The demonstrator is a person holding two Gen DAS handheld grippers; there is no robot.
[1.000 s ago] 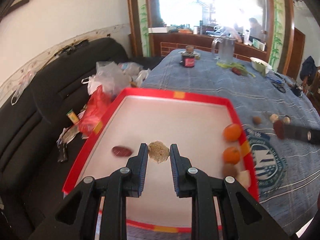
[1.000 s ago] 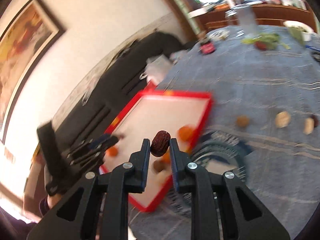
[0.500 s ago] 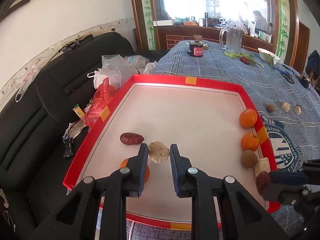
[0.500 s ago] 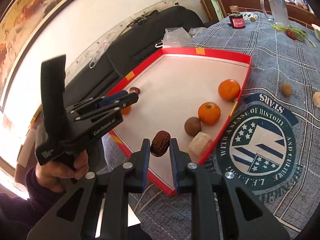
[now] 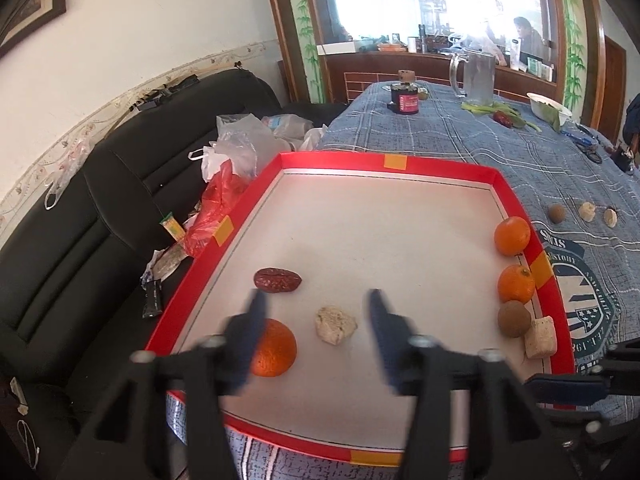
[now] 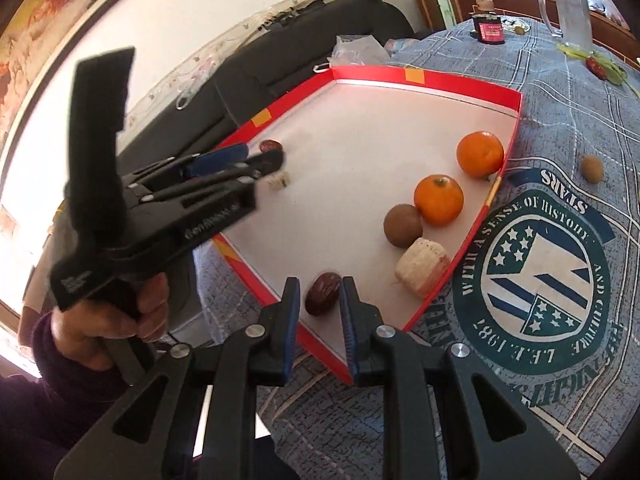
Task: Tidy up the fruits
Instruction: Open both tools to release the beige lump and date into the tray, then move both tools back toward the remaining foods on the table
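A red-rimmed tray [image 5: 394, 163] lies on the blue cloth. My left gripper [image 5: 316, 312] is open over the tray's near left; a pale lump [image 5: 335, 325] lies between its fingers, with an orange [image 5: 274, 347] and a red date [image 5: 277, 279] beside it. At the tray's right edge sit two oranges [image 5: 512, 236], a brown fruit [image 5: 514, 318] and a pale chunk [image 5: 541, 337]. My right gripper [image 6: 320, 300] stands slightly open at the tray's near corner, a red date [image 6: 322, 299] resting on the tray floor between its fingers.
A brown fruit [image 5: 557, 213] and two pale pieces [image 5: 587, 211] lie on the cloth right of the tray. A jar [image 5: 405, 98], glass jug [image 5: 476, 76] and bowl [image 5: 548, 107] stand farther back. A black sofa [image 5: 100, 216] with plastic bags [image 5: 236, 148] runs along the left.
My left gripper opened and let go of the pale lump onto the tray. My right gripper came down over the tray's near corner and loosened on the red date.
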